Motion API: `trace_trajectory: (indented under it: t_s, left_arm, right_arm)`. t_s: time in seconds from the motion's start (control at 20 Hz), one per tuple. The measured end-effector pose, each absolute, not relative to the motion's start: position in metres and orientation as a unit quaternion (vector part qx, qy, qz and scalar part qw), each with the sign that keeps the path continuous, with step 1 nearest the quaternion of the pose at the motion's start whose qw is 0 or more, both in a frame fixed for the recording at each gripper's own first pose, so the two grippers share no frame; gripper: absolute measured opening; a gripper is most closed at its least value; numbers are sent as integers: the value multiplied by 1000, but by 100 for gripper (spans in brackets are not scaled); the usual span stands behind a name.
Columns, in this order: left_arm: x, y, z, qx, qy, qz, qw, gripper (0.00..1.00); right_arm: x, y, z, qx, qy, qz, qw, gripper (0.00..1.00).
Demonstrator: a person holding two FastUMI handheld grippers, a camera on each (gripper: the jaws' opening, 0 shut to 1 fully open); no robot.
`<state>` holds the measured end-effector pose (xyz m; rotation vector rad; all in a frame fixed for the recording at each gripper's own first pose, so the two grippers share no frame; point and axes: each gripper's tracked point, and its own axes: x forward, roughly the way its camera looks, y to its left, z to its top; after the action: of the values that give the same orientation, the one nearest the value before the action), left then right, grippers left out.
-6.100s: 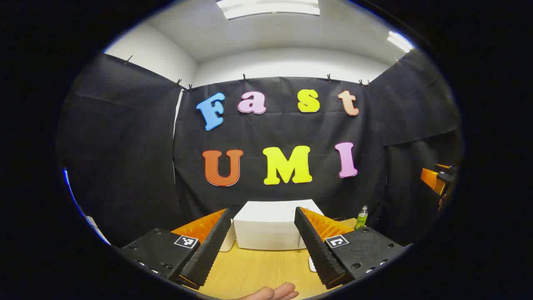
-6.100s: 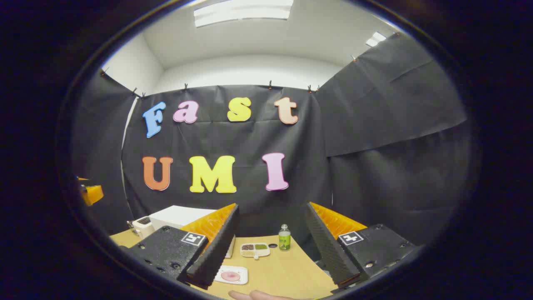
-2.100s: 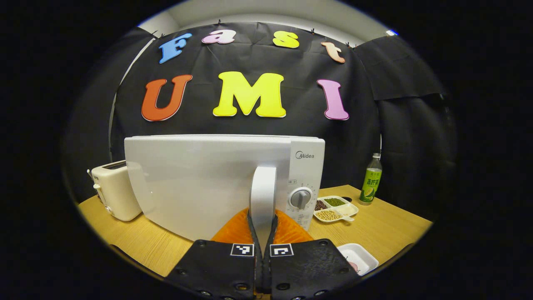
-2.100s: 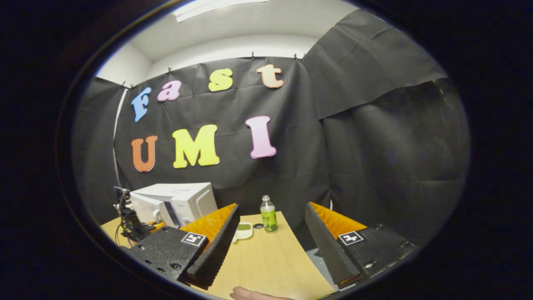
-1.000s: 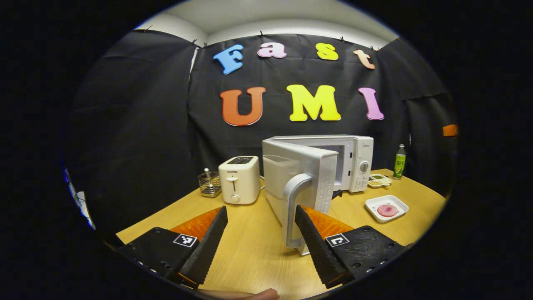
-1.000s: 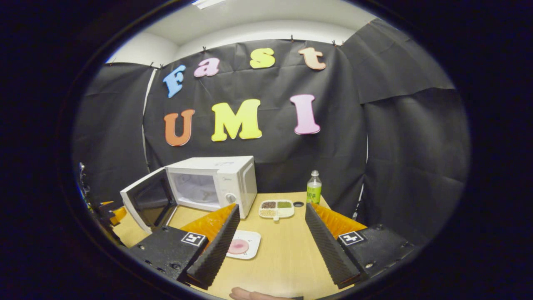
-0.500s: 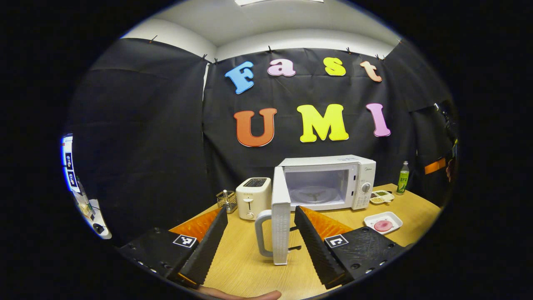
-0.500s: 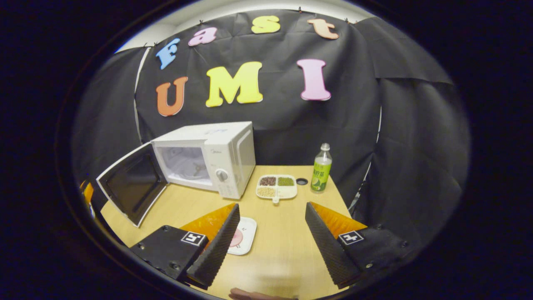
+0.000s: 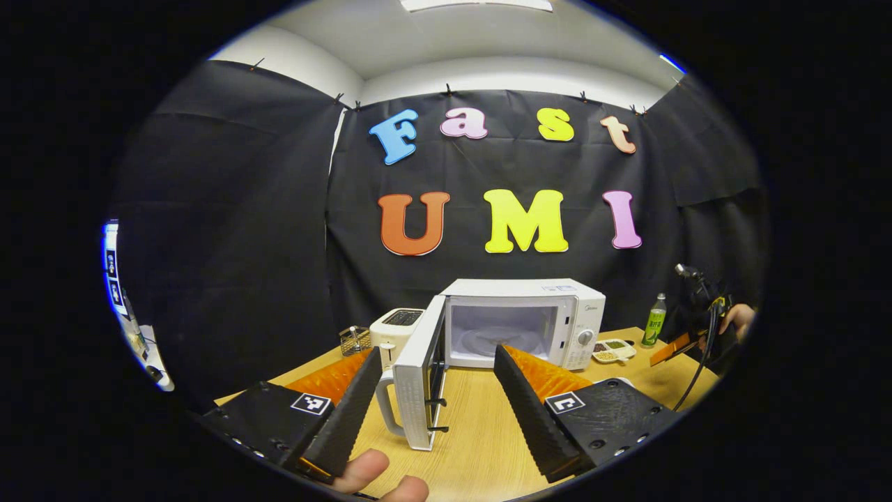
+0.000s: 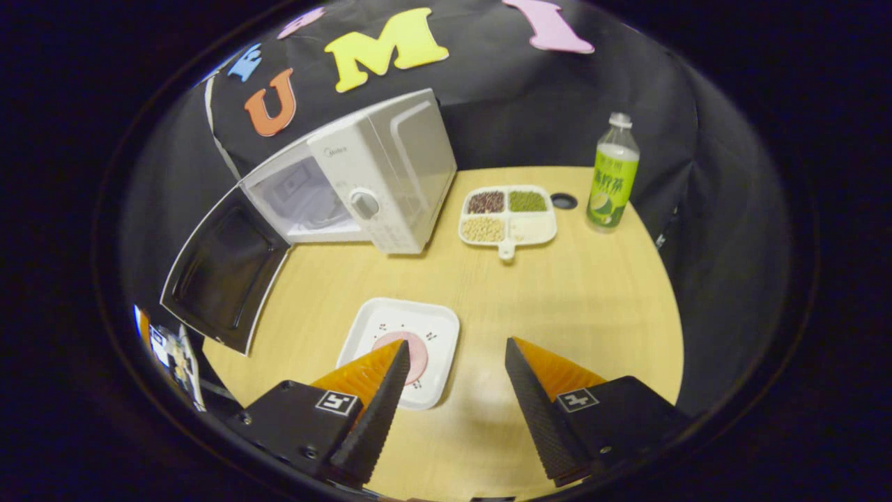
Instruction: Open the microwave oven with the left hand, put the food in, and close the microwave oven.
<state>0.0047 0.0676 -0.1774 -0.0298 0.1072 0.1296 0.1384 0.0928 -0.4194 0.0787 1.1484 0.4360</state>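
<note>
Standing wider open than half a second ago, the microwave (image 9: pixel 523 321) door (image 9: pixel 418 387) sits between the left gripper's (image 9: pixel 435 401) spread fingers in the left gripper view, untouched.

In the right gripper view, the right gripper (image 10: pixel 453 397) has dipped toward the table (image 10: pixel 592 293); its fingers gape apart, the left one overlapping the white plate (image 10: pixel 404 348) carrying the pink food (image 10: pixel 417 352).

My left gripper (image 9: pixel 432 397) was held level with its jaws spread wide and nothing between them, my fingers (image 9: pixel 362 470) showing beneath. My right gripper (image 10: pixel 456 390) tilted downward, jaws equally apart and empty.
</note>
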Motion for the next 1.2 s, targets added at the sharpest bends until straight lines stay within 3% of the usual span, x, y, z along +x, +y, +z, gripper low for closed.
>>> trace_trajectory:
  t_s: [0.05, 0.1, 0.15, 0.2, 0.25, 0.35, 0.45, 0.55, 0.6, 0.65, 0.75, 0.8, 1.05, 1.2]
  left_arm:
    - [3, 62, -170, -13, 48, 62, 997, 96]
    - [2, 62, -165, -10, 44, 64, 997, 96]
    - [0, 62, -161, -7, 40, 68, 997, 96]
    - [-2, 60, -155, -4, 35, 68, 997, 96]
    - [-4, 59, -150, -2, 32, 69, 997, 95]
    - [-8, 59, -140, -5, 19, 69, 997, 95]
    - [-13, 61, -137, -13, 16, 71, 997, 95]
    - [-17, 60, -134, -16, 13, 70, 997, 95]
    - [-16, 63, -135, -13, 13, 72, 997, 95]
    - [-16, 64, -136, -9, 14, 75, 997, 95]
    - [-18, 65, -137, -6, 16, 76, 997, 95]
    - [-19, 67, -137, -8, 17, 77, 997, 95]
    - [-22, 79, -146, -19, 22, 81, 996, 95]
    - [-27, 88, -152, -24, 25, 80, 996, 95]
  right_arm:
    - [138, 96, -428, 49, 554, 208, 804, 74]
    - [137, 100, -436, 62, 567, 212, 794, 82]
    - [137, 102, -444, 70, 581, 212, 783, 69]
    - [136, 103, -454, 79, 594, 209, 773, 66]
    - [136, 103, -463, 85, 607, 204, 763, 71]
    - [128, 110, -481, 101, 636, 212, 735, 41]
    - [117, 120, -493, 130, 669, 222, 698, 20]
    - [116, 127, -506, 163, 689, 223, 671, 18]
    - [117, 122, -497, 187, 693, 215, 662, 0]
    - [115, 126, -501, 195, 695, 219, 656, 4]
    - [113, 123, -498, 205, 696, 216, 653, 0]
    - [110, 124, -500, 207, 697, 215, 652, 4]
    - [110, 130, -486, 205, 683, 228, 663, 0]
    - [105, 145, -469, 203, 675, 244, 666, 4]
